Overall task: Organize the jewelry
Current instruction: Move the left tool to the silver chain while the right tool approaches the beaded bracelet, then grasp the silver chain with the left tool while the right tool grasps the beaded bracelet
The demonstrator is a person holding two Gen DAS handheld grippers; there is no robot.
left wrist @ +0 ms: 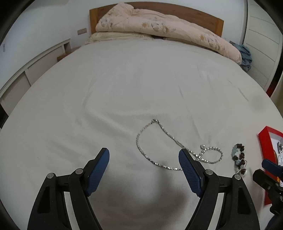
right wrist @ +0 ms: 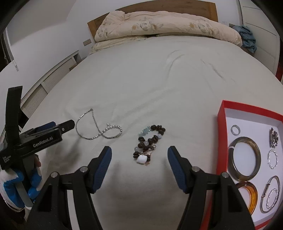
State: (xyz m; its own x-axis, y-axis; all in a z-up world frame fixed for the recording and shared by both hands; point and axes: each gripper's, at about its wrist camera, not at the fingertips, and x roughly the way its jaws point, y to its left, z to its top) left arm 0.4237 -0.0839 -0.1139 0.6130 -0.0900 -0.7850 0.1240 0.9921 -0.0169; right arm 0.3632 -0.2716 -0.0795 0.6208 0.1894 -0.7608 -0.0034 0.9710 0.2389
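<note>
Lying between R gripper (right wrist: 139, 152) jaws (open): beaded bracelet (right wrist: 148, 143)

bed sheet (right wrist: 141, 85): matt off-white cloth, soft, a bit creased
chain necklace (left wrist: 150, 141): shiny silvery metal links
bead bracelet (right wrist: 148, 141): glossy dark brown beads, some milky pale ones
box (right wrist: 247, 108): red card rim, matt white inside
big bangle (right wrist: 230, 159): dull brassy metal look
headboard (right wrist: 194, 8): smooth wood
hand-held gripper pads (right wrist: 102, 166): blue, finely ribbed, rubbery; arms matt black plastic
quilt (right wrist: 159, 24): soft printed cloth

A home bedroom: bed (left wrist: 141, 85), quilt (left wrist: 159, 28), wooden headboard (left wrist: 194, 13).
</note>
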